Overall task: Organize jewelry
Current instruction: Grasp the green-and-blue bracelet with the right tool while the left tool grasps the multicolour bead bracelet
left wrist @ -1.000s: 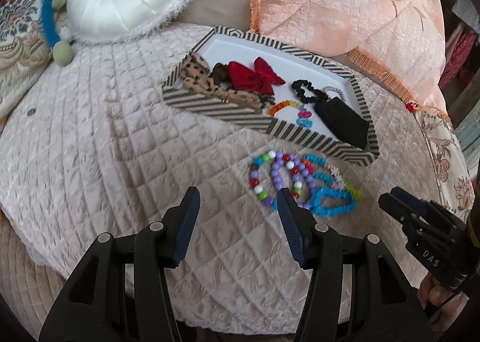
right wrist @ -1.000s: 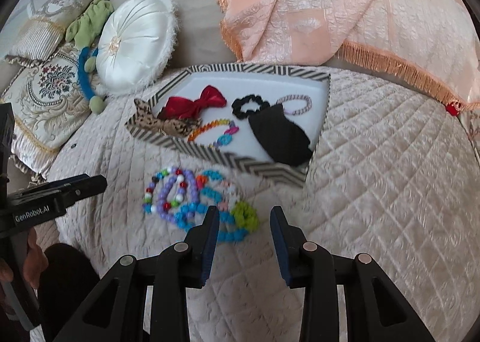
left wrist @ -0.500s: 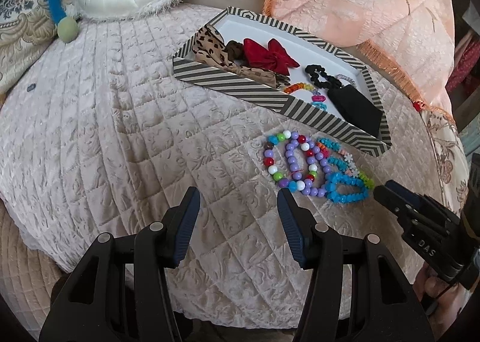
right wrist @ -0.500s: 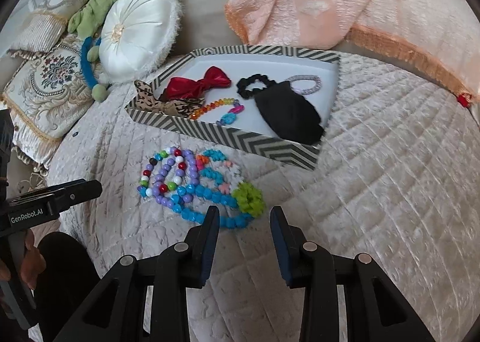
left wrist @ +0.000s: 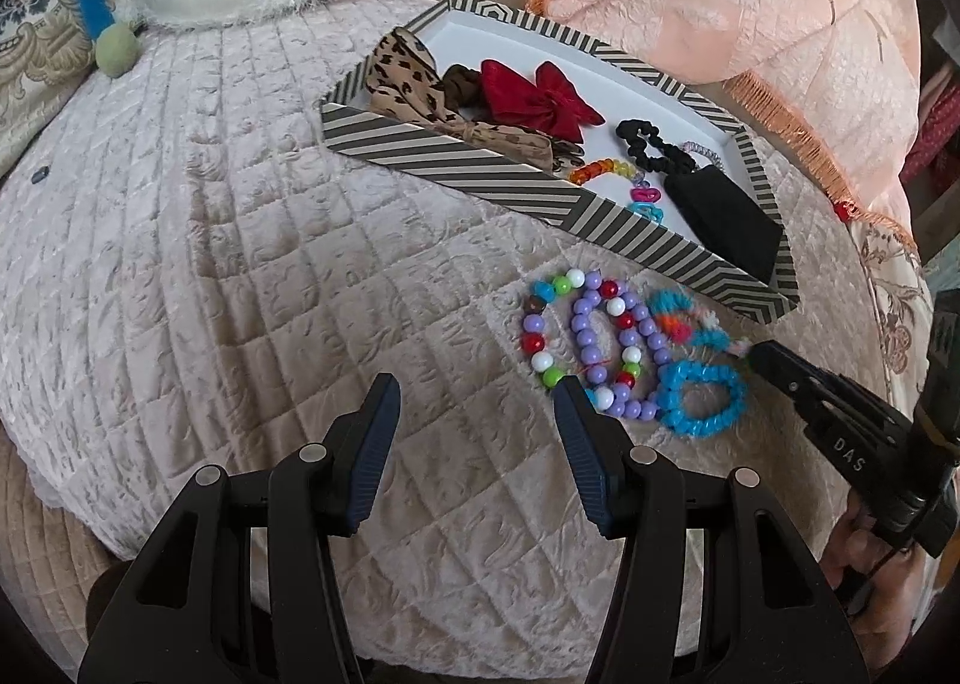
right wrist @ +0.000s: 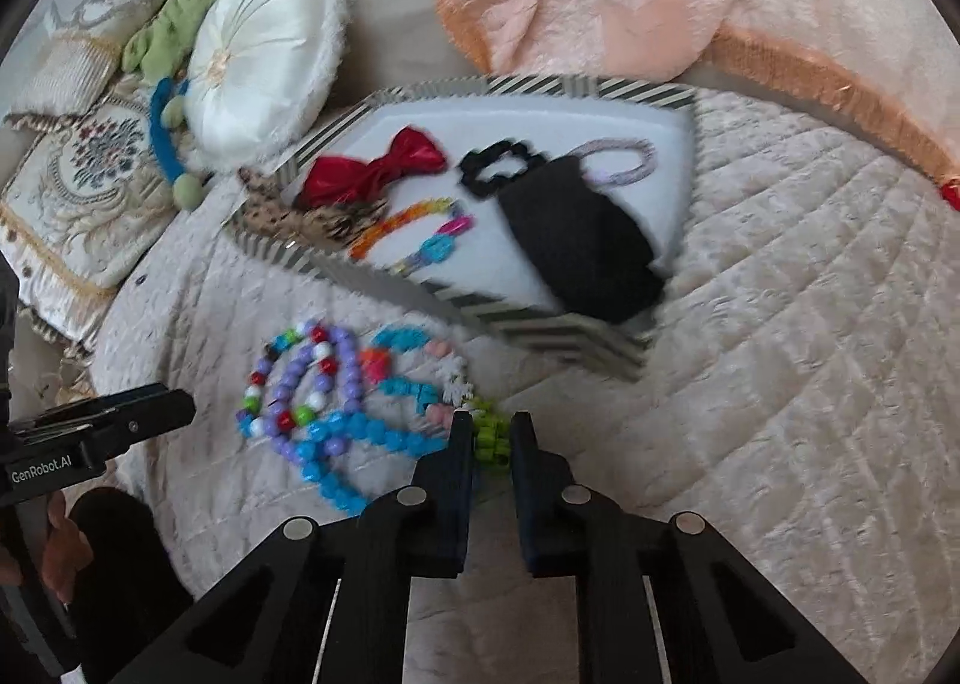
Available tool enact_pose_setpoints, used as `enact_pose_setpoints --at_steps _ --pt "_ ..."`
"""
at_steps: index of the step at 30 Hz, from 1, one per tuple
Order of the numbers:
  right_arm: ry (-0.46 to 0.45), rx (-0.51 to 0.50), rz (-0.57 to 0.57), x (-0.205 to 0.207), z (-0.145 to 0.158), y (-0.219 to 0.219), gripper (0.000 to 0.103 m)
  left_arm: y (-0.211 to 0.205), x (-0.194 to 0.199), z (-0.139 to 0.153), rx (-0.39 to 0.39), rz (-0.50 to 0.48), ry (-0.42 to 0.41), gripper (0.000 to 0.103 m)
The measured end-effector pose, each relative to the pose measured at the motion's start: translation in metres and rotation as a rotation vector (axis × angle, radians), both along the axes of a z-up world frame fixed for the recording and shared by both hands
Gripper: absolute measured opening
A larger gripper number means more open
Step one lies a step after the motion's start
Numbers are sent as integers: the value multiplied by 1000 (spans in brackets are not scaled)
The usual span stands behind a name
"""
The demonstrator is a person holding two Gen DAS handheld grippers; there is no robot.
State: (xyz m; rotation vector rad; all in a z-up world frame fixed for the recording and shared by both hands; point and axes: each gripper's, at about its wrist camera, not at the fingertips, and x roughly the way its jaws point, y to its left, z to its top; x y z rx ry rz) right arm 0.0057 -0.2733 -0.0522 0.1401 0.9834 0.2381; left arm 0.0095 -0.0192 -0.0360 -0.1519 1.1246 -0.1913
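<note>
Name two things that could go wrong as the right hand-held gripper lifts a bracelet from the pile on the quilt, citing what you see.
1. The right hand-held gripper pinches only the green beads at the pile's edge. The bracelets overlap, so lifting may drag the blue one and others along.

2. The tray is already crowded with the bow and black pouch; a dropped bracelet may tangle with the chain there.

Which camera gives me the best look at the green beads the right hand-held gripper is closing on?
The right wrist view: the green beads sit between the fingers of the right hand-held gripper, though slightly motion-blurred. In the left wrist view that gripper's tip covers them, so only the neighbouring blue bracelet shows.
</note>
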Motion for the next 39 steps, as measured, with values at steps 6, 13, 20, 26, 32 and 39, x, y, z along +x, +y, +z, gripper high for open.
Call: enact_pose_setpoints --at_steps 6,13,20,26,32,39 --pt "7 8 -72 -1 -3 -23 11 -15 16 -6 22 -15 8 54" --pt "14 7 -54 -3 -11 -20 18 -30 31 -17 64 -29 14 54" --pt "-6 -8 -33 -2 -13 -16 25 -37 37 -25 99 -38 -2 53" --pt "-25 -5 -34 -2 -12 -16 20 -42 36 -26 127 -46 -34 15" --pt "-79 96 -41 -12 10 -23 12 -32 29 -13 52 -55 -37 8" --pt "-149 148 -16 -22 47 -20 12 -16 18 25 -3 -45 -87 8"
